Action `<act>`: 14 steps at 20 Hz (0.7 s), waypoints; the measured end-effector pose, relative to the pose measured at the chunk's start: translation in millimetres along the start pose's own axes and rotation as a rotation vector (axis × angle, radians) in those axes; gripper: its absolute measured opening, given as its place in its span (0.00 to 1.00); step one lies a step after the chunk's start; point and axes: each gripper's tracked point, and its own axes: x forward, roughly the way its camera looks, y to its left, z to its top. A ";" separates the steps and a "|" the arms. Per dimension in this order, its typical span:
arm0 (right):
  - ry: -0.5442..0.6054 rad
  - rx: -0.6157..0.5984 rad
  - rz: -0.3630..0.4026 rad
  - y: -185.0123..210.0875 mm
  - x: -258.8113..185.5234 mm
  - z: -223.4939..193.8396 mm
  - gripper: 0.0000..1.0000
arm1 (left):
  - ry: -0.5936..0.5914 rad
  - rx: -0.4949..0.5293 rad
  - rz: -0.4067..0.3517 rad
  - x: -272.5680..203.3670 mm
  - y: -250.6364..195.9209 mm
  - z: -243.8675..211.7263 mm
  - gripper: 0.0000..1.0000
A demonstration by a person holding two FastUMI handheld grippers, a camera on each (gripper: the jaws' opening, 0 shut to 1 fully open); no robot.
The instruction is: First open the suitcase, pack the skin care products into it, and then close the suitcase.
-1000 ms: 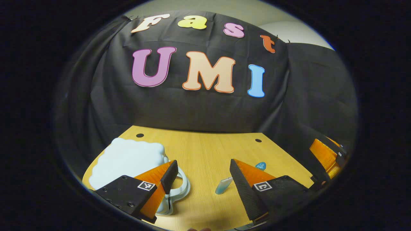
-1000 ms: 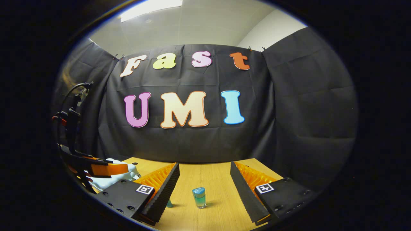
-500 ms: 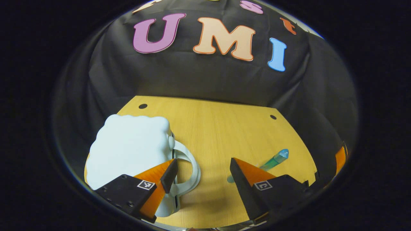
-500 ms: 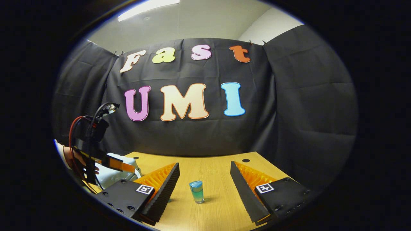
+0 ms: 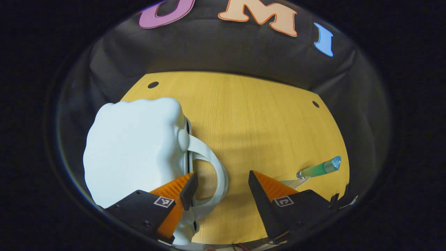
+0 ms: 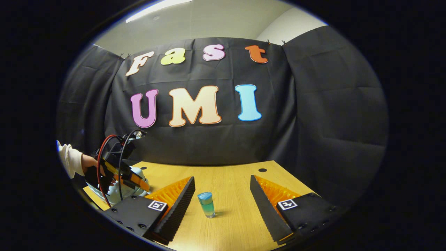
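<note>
While the left gripper (image 5: 219, 181) hung w/ its fingers spread wide and holding nothing, the pale blue suitcase's (image 5: 134, 153) white handle (image 5: 212, 170) sat right btwn them, lid closed, case on the left side of the wooden table (image 5: 258, 118). Right gripper (image 6: 222, 195) was wide open too, empty, w/ the blue-green skincare bottle (image 6: 206, 204) standing upright on the table btwn its fingers, not touching either.
</note>
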 end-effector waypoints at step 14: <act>0.008 0.005 -0.054 -25.9 -2.8 -3.5 0.99 | 0.263 -0.011 0.042 45.4 6.9 -35.0 0.45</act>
